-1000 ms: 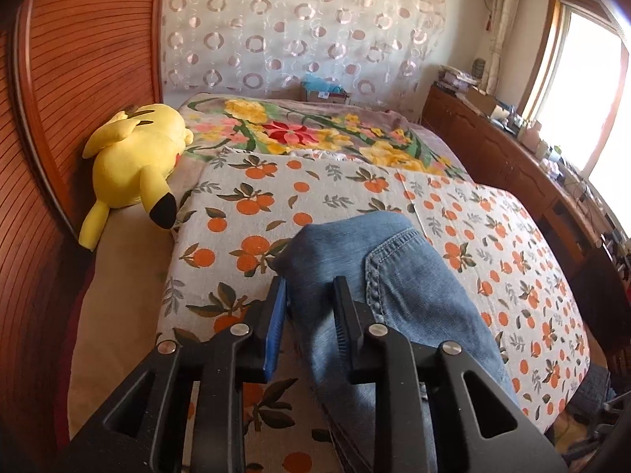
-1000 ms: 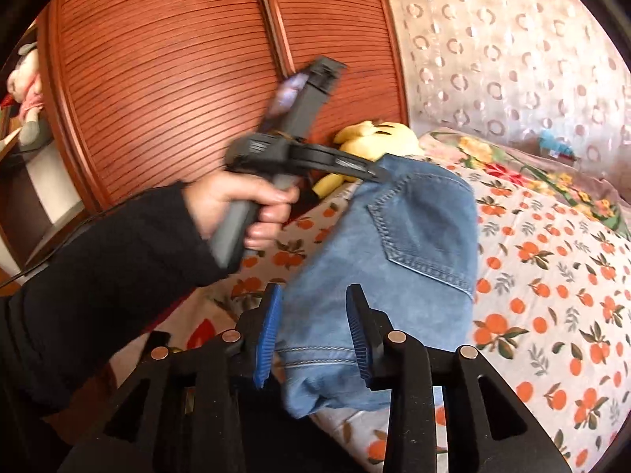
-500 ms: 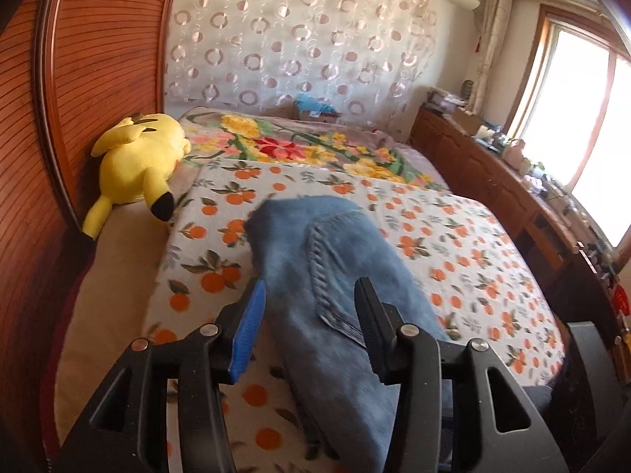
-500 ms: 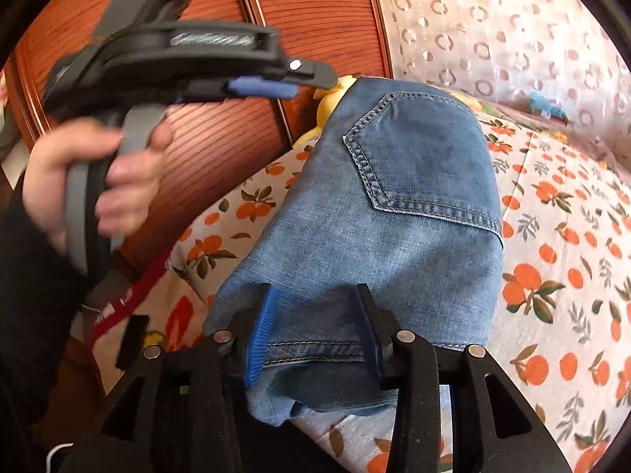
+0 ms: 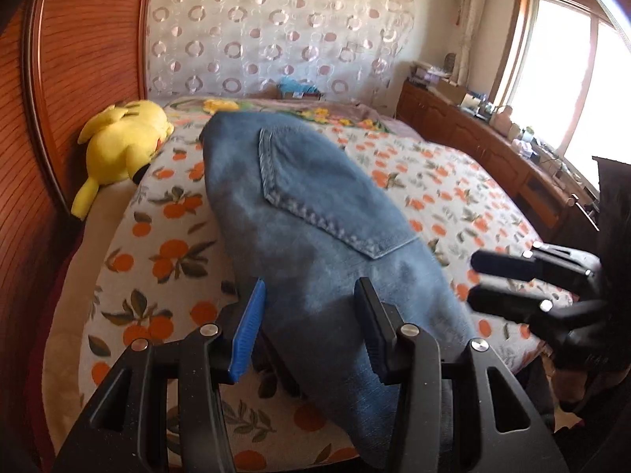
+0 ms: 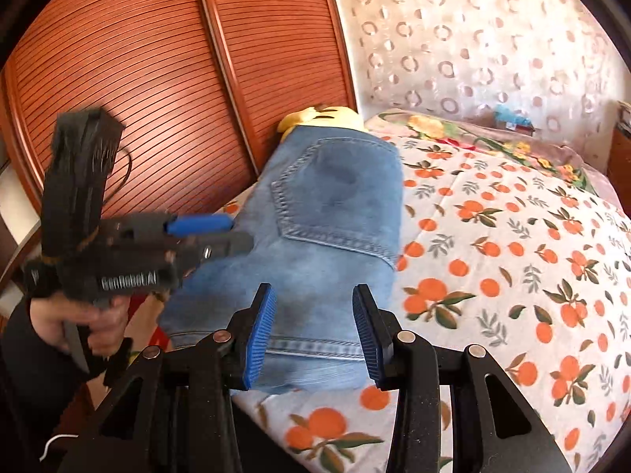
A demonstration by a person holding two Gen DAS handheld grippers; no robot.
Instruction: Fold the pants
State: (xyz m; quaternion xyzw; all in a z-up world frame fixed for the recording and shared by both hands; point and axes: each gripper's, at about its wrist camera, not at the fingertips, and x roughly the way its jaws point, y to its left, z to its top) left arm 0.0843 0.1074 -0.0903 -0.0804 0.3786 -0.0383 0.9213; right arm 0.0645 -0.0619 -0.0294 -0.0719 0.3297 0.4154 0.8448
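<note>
A bedroom: a ribbed reddish-brown wooden sliding wardrobe (image 6: 150,90) runs along one side, a sheer curtain with a ring pattern (image 5: 276,35) hangs behind the head of the bed, and a bright window (image 5: 568,79) stands above a long low wooden cabinet (image 5: 493,153) crowded with small items too blurred to name. One bed fills the middle, covered by a white bedspread printed with oranges and green leaves (image 6: 512,260); a second blanket with large yellow and red flowers (image 6: 473,134) lies at the head end.

One pair of blue denim pants (image 5: 307,228) lies folded lengthwise on the bedspread, a single stitched back pocket (image 6: 335,193) facing up and the hemmed edge nearest the right wrist camera. One yellow plush toy with black-tipped ears (image 5: 122,146) rests against the wardrobe just beside the far end of the pants; from the right wrist view the denim hides most of it.

Two black handheld grippers with blue ribbed pads are there. The left gripper (image 5: 309,335) is spread wide, its fingers apart over the near end of the denim and grasping nothing. The right gripper (image 6: 311,335) is likewise released, its fingers either side of the hem without closing on it. A sleeved hand (image 6: 90,315) grips the left gripper's handle.
</note>
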